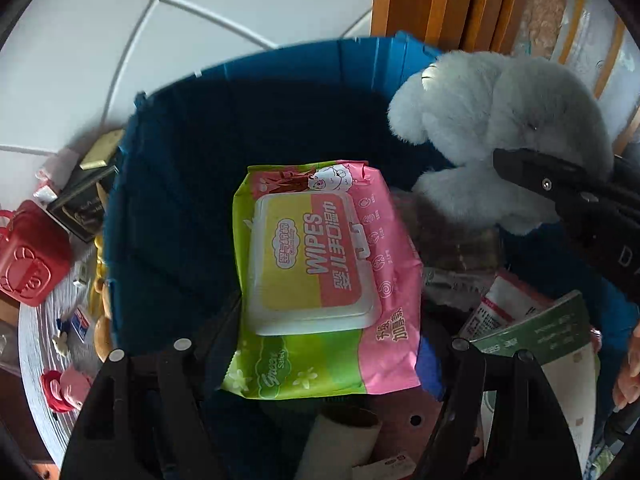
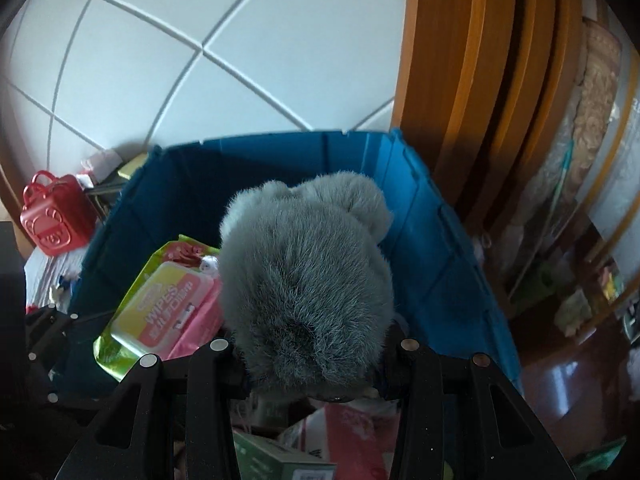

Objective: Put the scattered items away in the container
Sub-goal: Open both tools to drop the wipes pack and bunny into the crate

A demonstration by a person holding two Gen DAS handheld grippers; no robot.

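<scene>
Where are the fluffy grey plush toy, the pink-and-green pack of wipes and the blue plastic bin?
Fluffy grey plush toy (image 2: 304, 280): right wrist view, its furry back.
Pink-and-green pack of wipes (image 1: 316, 264): left wrist view, its lid.
Blue plastic bin (image 2: 424, 216): right wrist view, its wall.

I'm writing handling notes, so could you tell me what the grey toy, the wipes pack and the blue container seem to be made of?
Grey toy: plush, judging by its long, fuzzy, matte pile. Wipes pack: thin printed plastic film, glossy and crinkled, with a smooth rigid plastic flip lid. Blue container: probably moulded plastic, with ribbed, slightly shiny walls.
</scene>
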